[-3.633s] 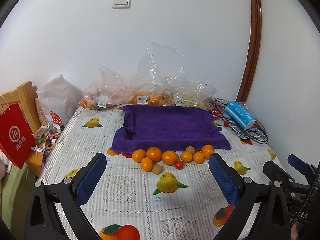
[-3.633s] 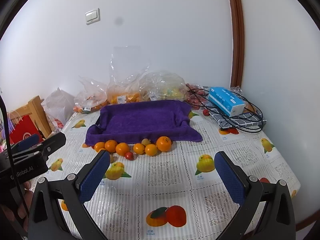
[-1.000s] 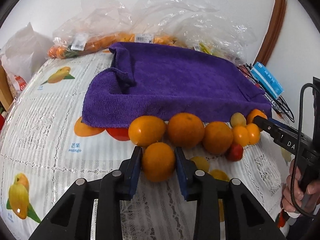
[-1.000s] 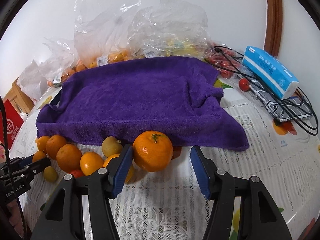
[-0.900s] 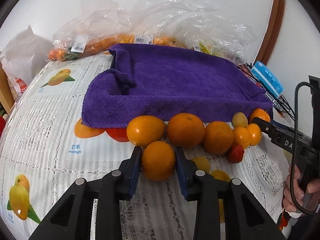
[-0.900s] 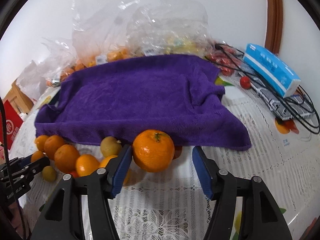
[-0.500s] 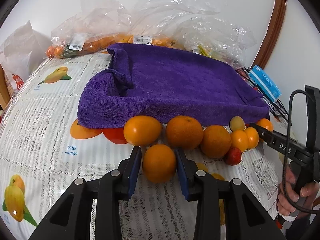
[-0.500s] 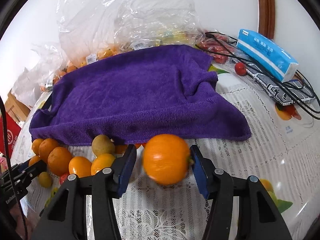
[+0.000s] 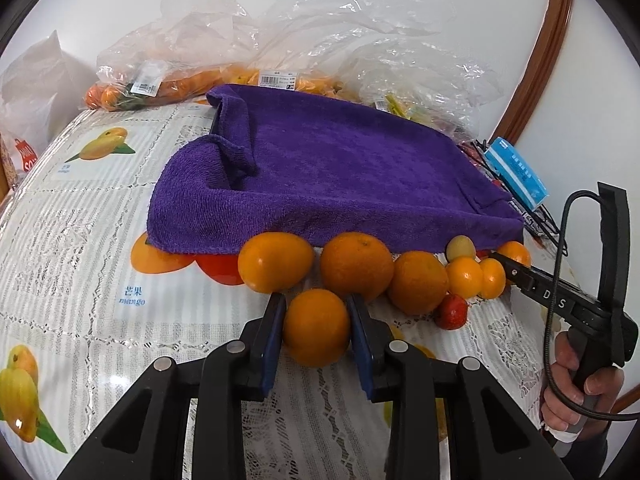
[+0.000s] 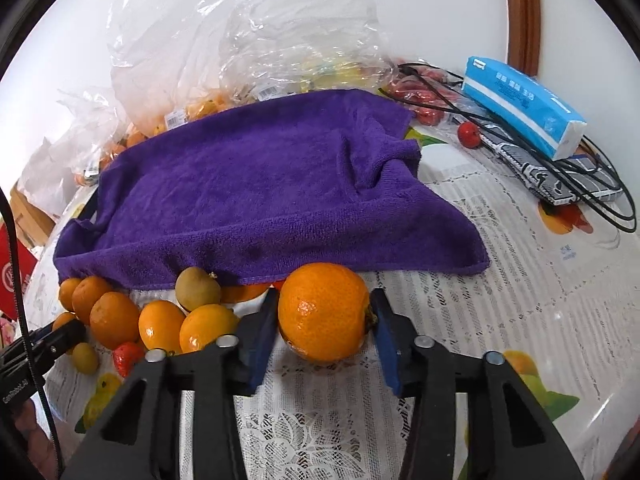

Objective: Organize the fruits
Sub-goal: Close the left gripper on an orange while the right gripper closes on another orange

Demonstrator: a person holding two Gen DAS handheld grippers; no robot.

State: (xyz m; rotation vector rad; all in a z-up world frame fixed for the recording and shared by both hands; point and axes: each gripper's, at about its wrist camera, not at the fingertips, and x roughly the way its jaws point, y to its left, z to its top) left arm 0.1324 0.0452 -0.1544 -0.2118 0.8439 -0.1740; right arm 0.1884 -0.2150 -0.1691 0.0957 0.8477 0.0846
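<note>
**Both grippers on an orange, towel dead ahead**

Take the towel (image 9: 340, 168) as your landmark: it is the biggest thing on the table (image 9: 80, 240), draped over a tray with raised sides, and its top is bare. Behind it lie plastic bags (image 9: 320, 40) of more fruit. Right of it you have a blue tissue pack (image 10: 524, 108) on a tangle of black cables (image 10: 580, 184), with a small red fruit (image 10: 469, 135) just beside them.

Along the towel's near edge runs the row of fruit (image 9: 400, 276): oranges, two small yellow-brown fruits and a strawberry (image 9: 451, 312), most of them touching.

Your left gripper (image 9: 316, 334) is closed on an orange (image 9: 316, 332) at the near side of that row, left of its middle; two larger oranges sit just beyond the fingertips. I cannot tell whether it is clear of the table. Your right gripper (image 10: 324, 320) is closed on a big orange (image 10: 324, 312) at the row's right end, pads pressed to both sides, right at the towel's hem.

The relation that counts: the towel lies straight ahead of both grippers, and its front edge stands higher than the fruit. I judge you must lift before going forward, or the left orange will push into its neighbours. The right gripper is nearer and has open table to its right.
</note>
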